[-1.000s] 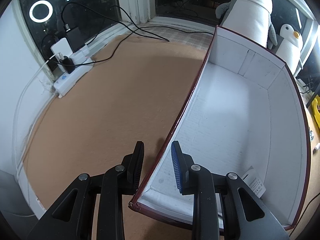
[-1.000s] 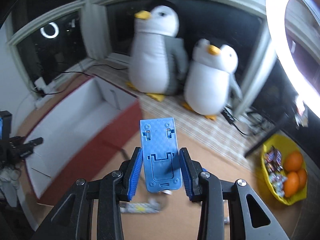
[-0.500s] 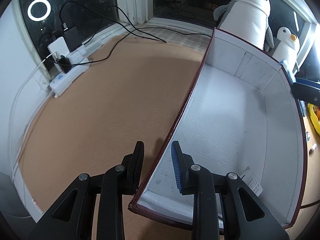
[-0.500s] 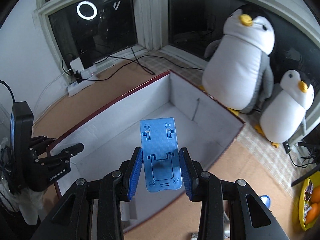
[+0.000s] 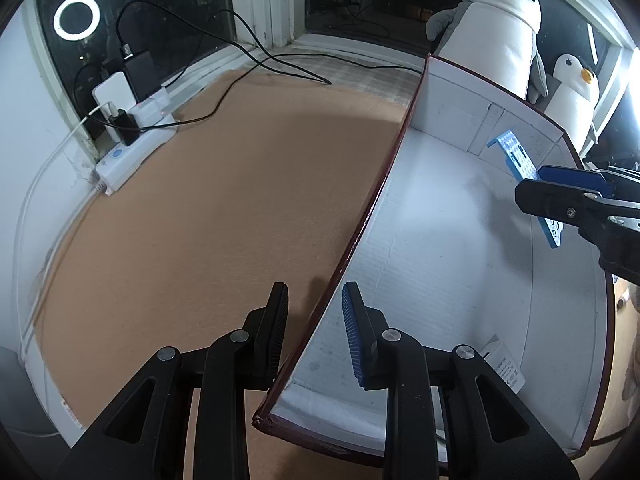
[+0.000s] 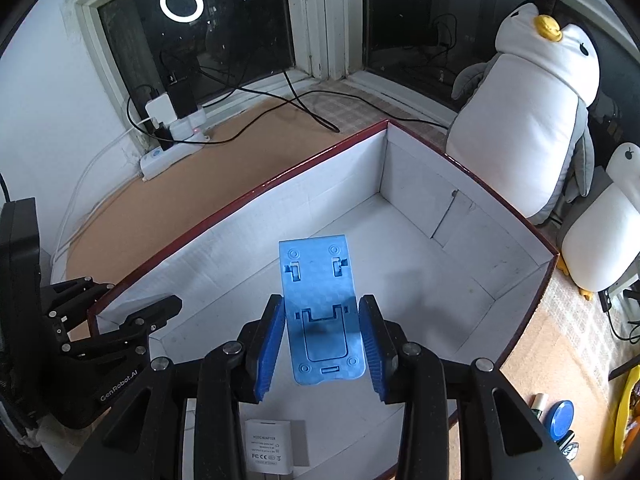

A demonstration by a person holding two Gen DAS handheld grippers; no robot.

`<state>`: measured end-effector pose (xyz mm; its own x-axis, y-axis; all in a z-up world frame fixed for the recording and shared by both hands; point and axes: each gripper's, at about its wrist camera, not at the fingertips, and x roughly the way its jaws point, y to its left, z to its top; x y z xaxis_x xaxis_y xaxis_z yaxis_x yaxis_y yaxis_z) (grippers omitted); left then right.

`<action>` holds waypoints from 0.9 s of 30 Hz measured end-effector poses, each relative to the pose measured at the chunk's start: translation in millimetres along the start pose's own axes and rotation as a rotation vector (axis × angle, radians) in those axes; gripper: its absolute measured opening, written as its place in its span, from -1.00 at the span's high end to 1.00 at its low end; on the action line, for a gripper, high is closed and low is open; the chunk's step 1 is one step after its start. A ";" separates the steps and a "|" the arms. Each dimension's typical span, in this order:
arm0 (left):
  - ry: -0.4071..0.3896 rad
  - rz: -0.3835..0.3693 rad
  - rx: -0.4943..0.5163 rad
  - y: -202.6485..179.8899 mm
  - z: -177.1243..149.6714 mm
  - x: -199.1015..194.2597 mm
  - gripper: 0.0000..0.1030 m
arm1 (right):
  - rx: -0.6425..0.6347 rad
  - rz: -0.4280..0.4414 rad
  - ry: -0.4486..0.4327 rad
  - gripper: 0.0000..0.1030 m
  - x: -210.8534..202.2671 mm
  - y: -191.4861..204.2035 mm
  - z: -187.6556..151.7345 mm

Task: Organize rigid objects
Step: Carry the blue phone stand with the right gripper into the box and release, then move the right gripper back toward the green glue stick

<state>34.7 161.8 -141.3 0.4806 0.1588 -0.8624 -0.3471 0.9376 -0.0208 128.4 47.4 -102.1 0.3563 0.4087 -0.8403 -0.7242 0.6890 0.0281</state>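
A white-lined box with a dark red rim point(image 5: 376, 208) point(image 6: 280, 178) stands on the brown cork floor. My right gripper point(image 6: 320, 332) point(image 5: 536, 184) is shut on a blue phone stand point(image 6: 320, 308) point(image 5: 516, 156), which hangs tilted above the box floor, inside its walls. My left gripper point(image 5: 314, 312) point(image 6: 136, 300) straddles the box's near-left wall by the corner. One finger is outside and one inside, with a gap showing on both sides of the wall. A white power adapter point(image 6: 268, 452) point(image 5: 502, 368) lies flat on the box floor near the front wall.
Two plush penguins point(image 6: 532, 120) point(image 6: 604, 232) stand behind the box's far right side. A white power strip with chargers and cables point(image 5: 132, 152) sits by the window. Right of the box lie a blue round lid point(image 6: 560, 420) and a yellow bowl point(image 6: 626, 412).
My right gripper has swung left from the penguins to over the box and lowered the blue stand inside its walls. The left gripper has stayed at the box wall.
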 end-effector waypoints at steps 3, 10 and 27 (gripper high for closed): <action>0.001 0.000 0.001 -0.3 0.0 0.2 0.49 | 0.011 0.009 -0.010 0.20 -2.2 -0.6 -0.2; 0.004 0.003 0.002 -1.1 -0.5 0.5 0.49 | 0.058 0.032 -0.052 0.13 -21.3 -6.9 -7.6; 0.020 0.026 0.013 -2.6 -0.5 0.2 0.49 | 0.333 -0.078 -0.164 0.13 -115.3 -103.2 -93.9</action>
<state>35.3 159.3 -141.6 0.4556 0.1767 -0.8725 -0.3483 0.9373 0.0079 106.6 -127.0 -59.0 0.5125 0.4191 -0.7495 -0.4690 0.8677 0.1645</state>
